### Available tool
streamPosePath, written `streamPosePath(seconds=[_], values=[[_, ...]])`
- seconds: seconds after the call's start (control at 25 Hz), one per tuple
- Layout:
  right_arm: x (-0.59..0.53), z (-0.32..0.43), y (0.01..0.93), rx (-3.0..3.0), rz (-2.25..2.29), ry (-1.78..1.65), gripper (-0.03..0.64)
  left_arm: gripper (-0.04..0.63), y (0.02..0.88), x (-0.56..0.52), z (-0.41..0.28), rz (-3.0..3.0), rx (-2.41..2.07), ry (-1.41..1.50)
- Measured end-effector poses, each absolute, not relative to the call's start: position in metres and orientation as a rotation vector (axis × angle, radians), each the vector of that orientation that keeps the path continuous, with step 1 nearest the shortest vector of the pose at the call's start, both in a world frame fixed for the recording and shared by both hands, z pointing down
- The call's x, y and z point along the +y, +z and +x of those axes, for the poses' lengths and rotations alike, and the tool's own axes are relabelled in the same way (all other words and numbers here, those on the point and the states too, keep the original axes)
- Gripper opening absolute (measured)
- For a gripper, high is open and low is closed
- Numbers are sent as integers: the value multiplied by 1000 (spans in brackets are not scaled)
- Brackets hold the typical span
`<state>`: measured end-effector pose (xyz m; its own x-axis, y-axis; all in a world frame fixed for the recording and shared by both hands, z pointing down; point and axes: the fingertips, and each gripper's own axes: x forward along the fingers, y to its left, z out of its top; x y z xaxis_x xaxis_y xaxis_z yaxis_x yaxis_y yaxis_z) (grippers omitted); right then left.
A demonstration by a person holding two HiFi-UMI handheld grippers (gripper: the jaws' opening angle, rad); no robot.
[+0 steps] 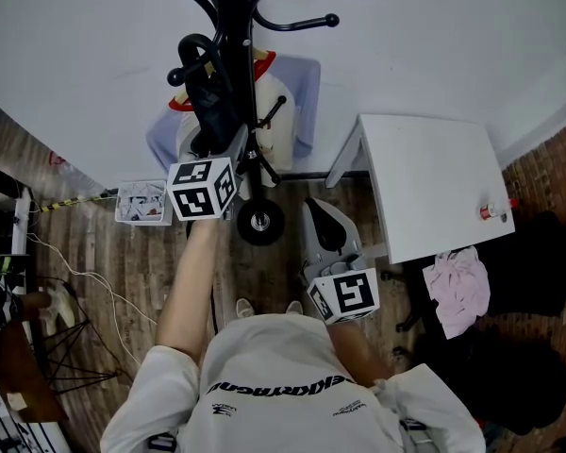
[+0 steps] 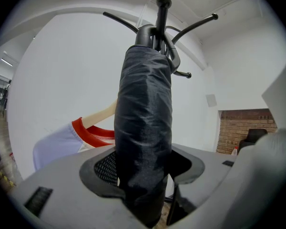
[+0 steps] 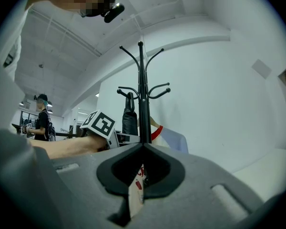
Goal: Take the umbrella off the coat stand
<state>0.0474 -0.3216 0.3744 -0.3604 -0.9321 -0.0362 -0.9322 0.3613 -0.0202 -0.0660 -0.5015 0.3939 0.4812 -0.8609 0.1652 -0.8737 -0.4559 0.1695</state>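
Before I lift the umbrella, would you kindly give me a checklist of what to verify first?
1. Left gripper shut on the umbrella: ok.
2. Handle clear of the coat stand hook: not ok, hooked on.
3. Right gripper empty and away from the stand: ok.
4. Shirt behind not caught on the umbrella: cannot tell.

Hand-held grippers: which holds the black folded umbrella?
The left hand-held gripper, at the black metal coat stand, grips the black folded umbrella; the right hand-held gripper has shut, empty jaws.
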Motion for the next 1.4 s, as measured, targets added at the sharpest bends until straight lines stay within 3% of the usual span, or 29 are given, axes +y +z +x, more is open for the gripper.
streamPosePath(seconds=[1.4], values=[[-297, 20, 353, 2569, -1663, 79, -2, 258, 315, -451, -113, 2531, -1589, -42]])
